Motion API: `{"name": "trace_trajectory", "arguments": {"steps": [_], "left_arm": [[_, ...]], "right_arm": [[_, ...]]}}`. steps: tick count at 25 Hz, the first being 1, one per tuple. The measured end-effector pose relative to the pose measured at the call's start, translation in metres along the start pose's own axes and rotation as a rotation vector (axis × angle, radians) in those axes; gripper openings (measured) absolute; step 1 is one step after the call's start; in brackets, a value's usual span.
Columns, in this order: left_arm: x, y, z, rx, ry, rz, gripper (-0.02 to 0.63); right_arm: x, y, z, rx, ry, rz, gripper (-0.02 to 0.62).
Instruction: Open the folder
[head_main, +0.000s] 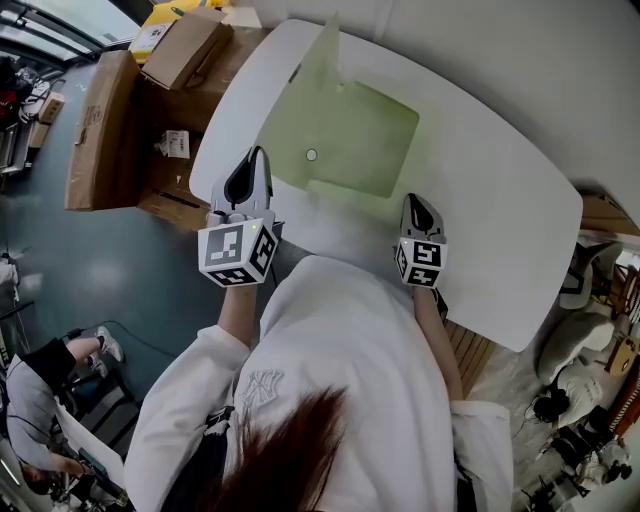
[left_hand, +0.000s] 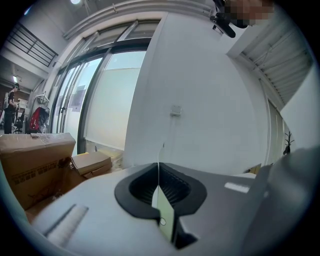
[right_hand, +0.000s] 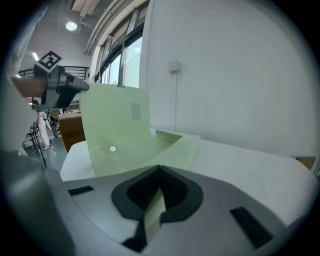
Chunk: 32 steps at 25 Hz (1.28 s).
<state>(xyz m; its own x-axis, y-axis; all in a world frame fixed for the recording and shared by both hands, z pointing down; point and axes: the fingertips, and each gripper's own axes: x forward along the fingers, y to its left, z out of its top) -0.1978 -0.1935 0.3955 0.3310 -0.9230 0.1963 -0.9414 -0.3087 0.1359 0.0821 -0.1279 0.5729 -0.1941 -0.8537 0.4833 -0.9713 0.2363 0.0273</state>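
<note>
Left claw (head_main: 257, 158) was closed tight on the pale green translucent plastic folder (head_main: 365, 135). It pinched the folder's front leaf (right_hand: 116, 115), and the thin sheet ran edge-on between its black ribbed pads. That leaf stood lifted, close to upright, off the rest of the folder, with the left claw gripping it at its upper left corner as the right gripper view showed it. A small white round snap (right_hand: 112, 148) sat low on the lifted leaf.

The right claw (head_main: 416, 203) was closed as well, its jaws pressed on a strip of the same green plastic at the folder's near right corner, low over the table. The folder's lower part lay flat on the white round-cornered table (head_main: 500, 235), on its left half, with the left claw at its near left and the right claw at its near right. The two claws were well apart, each with its marker cube turned toward the person's white hooded top (head_main: 340, 360).

Brown cardboard boxes (head_main: 100, 130) stood on the grey-blue floor (head_main: 150, 270) to the left of the table, one large and open-topped and a flatter one beyond it. A plain white wall (right_hand: 225, 75) rose on the far side of the table.
</note>
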Motion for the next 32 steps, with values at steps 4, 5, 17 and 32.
{"name": "trace_trajectory", "arguments": {"steps": [4, 5, 17, 32], "left_arm": [[0.001, 0.007, -0.001, 0.002, 0.007, 0.022, 0.009], [0.001, 0.010, -0.002, 0.002, 0.009, 0.028, 0.009], [0.002, 0.034, -0.014, 0.030, 0.068, 0.096, 0.011], [0.002, 0.033, -0.017, 0.043, 0.072, 0.103, 0.012]], "right_arm": [[0.000, -0.001, 0.001, 0.003, -0.001, 0.002, 0.006], [0.000, -0.001, 0.001, 0.003, -0.002, 0.002, 0.006], [-0.001, -0.003, 0.000, 0.005, -0.002, 0.002, 0.006], [-0.001, -0.005, -0.001, 0.009, -0.005, 0.003, 0.006]]}}
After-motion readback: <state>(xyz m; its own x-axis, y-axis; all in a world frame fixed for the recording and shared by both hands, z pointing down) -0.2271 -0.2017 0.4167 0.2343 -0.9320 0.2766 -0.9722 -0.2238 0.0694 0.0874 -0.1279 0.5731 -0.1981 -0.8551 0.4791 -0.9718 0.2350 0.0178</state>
